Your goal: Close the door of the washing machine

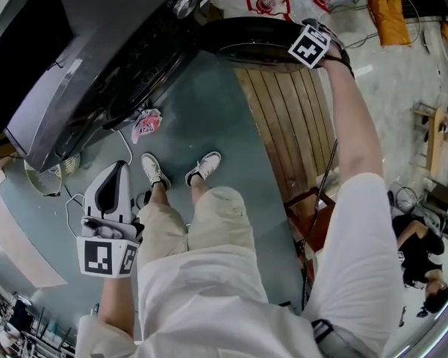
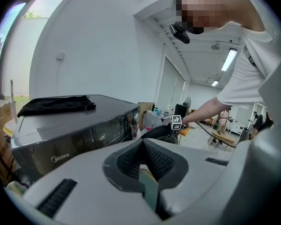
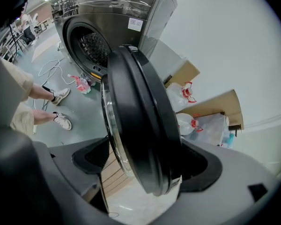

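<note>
Grey-green floor (image 1: 209,103) noted, with a strip of wooden slats (image 1: 291,118) on its right part. The left tool (image 1: 118,171) is held low beside the person's left leg, well apart from the washing machine (image 1: 97,43). Its jaws are seen pressed together with nothing between them. A pink cloth (image 1: 145,124) lies on the floor just below the machine front. A black cloth (image 2: 56,104) is draped on the machine top. The drum opening (image 3: 91,48) is uncovered. The door (image 1: 246,42) is swung out to the right, away from the opening. At its far edge the right tool (image 1: 312,45) is placed. Its jaws are clamped across the door's rim, with the glass side against the left pad (image 3: 91,156).
</note>
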`<action>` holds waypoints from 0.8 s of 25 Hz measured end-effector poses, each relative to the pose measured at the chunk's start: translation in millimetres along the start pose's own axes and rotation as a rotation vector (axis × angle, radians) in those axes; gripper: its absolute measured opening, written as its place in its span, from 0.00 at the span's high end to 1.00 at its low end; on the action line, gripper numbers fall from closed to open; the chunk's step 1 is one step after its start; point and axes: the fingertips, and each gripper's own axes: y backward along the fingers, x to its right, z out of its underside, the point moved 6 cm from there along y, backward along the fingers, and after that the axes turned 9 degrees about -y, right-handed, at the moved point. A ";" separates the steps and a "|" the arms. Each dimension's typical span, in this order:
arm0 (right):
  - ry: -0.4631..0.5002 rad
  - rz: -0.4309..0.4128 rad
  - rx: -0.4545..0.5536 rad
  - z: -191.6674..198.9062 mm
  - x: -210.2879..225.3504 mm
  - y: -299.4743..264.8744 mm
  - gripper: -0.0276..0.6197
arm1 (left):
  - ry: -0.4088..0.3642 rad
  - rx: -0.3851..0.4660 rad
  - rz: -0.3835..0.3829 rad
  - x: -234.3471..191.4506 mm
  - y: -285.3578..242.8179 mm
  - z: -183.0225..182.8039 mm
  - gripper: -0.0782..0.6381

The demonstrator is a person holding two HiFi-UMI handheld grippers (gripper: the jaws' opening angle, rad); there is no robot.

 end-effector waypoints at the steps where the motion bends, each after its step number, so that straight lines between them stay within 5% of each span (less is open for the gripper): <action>1: 0.001 0.000 -0.005 1.3 -2.2 0.5 0.31 | 0.001 0.000 0.002 -3.0 1.3 0.5 0.88; 9: -0.048 0.018 -0.086 25.5 -20.6 4.1 0.31 | 0.013 0.000 0.027 -12.4 12.7 9.8 0.88; 20: -0.164 -0.017 -0.030 32.6 -52.6 15.1 0.31 | 0.011 0.002 0.079 -15.6 19.2 17.5 0.88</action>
